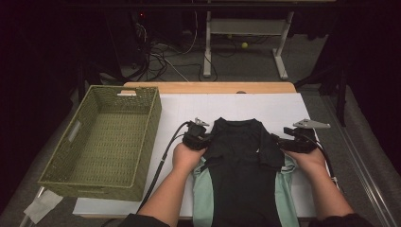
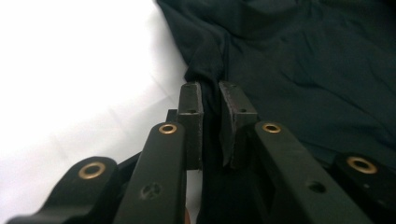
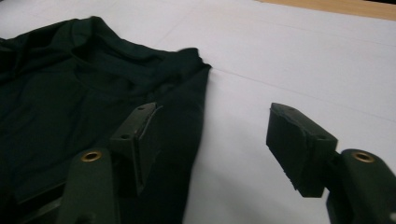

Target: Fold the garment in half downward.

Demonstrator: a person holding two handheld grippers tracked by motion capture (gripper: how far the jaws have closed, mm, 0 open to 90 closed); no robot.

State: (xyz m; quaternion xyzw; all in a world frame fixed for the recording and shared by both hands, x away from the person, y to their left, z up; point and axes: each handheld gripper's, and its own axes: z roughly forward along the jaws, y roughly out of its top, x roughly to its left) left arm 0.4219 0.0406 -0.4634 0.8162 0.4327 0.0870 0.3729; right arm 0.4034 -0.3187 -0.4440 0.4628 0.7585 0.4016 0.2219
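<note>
The high view showed a dark shirt (image 1: 241, 161) lying flat near the front edge of a white sheet (image 1: 265, 106) on the table, on top of a pale green garment (image 1: 203, 194) whose edges stuck out on both sides. The left gripper (image 1: 204, 135) sat at the shirt's left shoulder, the right gripper (image 1: 283, 139) at its right shoulder. In the left gripper view the jaws were pinched narrow on a fold of the shirt (image 2: 299, 60) at its edge, the cloth bunched between the pads. In the right gripper view the jaws stood apart, one over the shirt's (image 3: 70, 93) sleeve edge, the other over bare sheet, not gripping it. A green woven basket (image 1: 101, 142) stood to the left, partly on the sheet.
</note>
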